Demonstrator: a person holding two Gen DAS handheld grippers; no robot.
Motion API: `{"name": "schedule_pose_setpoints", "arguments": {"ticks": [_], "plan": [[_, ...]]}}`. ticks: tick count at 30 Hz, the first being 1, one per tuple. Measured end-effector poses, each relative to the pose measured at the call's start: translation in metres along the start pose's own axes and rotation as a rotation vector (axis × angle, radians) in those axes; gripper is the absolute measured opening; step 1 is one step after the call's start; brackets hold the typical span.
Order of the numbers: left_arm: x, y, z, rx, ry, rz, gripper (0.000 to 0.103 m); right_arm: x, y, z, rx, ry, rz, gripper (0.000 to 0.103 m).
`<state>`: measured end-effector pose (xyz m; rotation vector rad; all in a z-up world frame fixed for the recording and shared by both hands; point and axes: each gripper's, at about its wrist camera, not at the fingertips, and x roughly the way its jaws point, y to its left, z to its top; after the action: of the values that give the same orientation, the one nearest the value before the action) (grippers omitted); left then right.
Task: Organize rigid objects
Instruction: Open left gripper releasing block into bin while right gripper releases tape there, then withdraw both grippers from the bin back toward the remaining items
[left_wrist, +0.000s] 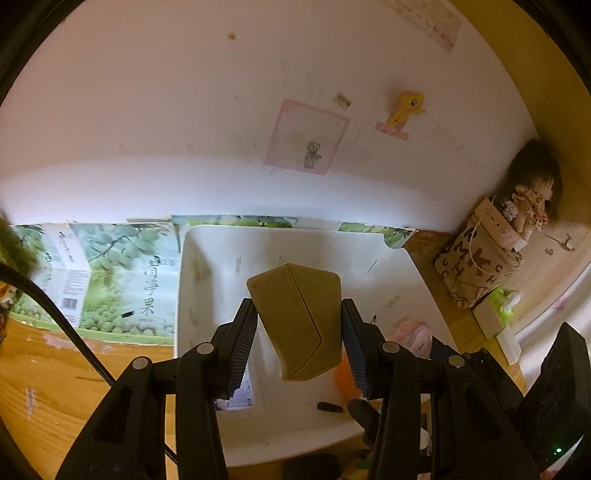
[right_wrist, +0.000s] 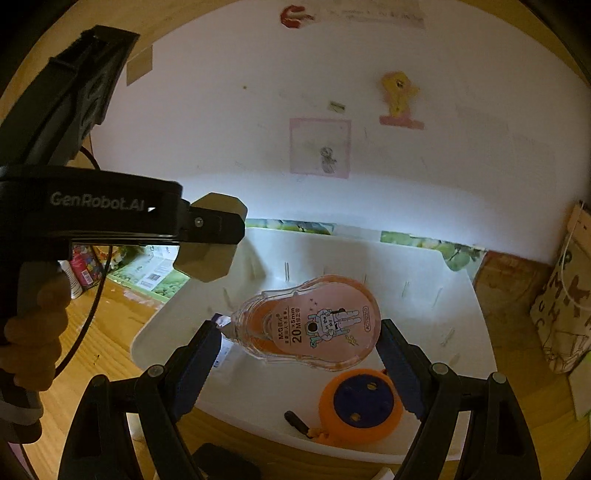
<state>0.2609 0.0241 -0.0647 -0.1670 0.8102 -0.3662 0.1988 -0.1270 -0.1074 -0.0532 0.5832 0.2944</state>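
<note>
The right gripper (right_wrist: 299, 343) clamps a correction tape (right_wrist: 310, 325) labelled "M&G 20M×5mm" above the white bin (right_wrist: 424, 266). Left of it, the "GenRobot.AI" left gripper (left_wrist: 299, 332), angled downward, clasps an olive block (left_wrist: 299, 321).

Left wrist view: the tan block (left_wrist: 299, 325) hides the mid part of the white bin (left_wrist: 369, 243) floor; the orange round thing (left_wrist: 345, 380) and the pink item (left_wrist: 413, 334) behind the fingers (left_wrist: 240, 350) show only in slivers, can't tell what they are from here. A label on the bin floor (left_wrist: 240, 398) is half covered, text too small to read. The dark object at btm edge (left_wrist: 310, 467) is cut off, unidentifiable. Right wrist view: the correction tape (right_wrist: 314, 325) tip is partly behind the left-side finger (right_wrist: 195, 365); a person's hand (right_wrist: 35, 332) is blurred and cut by the frame edge. Wall drawing (right_wrist: 320, 147) is too faint to make out.
</note>
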Motion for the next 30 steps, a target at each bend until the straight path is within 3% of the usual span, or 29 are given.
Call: {"name": "schedule_pose_setpoints", "arguments": {"ticks": [7,11,12,20,30], "plan": [[0.024,0.004,-0.001,-0.022,0.047,0.012,0.051,0.011,-0.007,-0.006,0.021,0.041,0.021,0.086],[0.029,0.006,-0.001,-0.037,0.061,0.022,0.078,0.012,-0.01,-0.006,0.052,0.043,0.031,0.087],[0.027,0.005,-0.001,-0.032,0.049,0.027,0.08,0.012,-0.01,-0.005,0.055,0.041,0.035,0.088],[0.001,0.0,0.004,0.005,-0.015,0.058,0.082,-0.005,-0.002,0.001,0.013,0.026,0.006,0.088],[-0.053,-0.009,-0.007,0.025,-0.093,0.063,0.082,-0.057,0.007,0.013,-0.002,-0.064,-0.047,0.093]]}}
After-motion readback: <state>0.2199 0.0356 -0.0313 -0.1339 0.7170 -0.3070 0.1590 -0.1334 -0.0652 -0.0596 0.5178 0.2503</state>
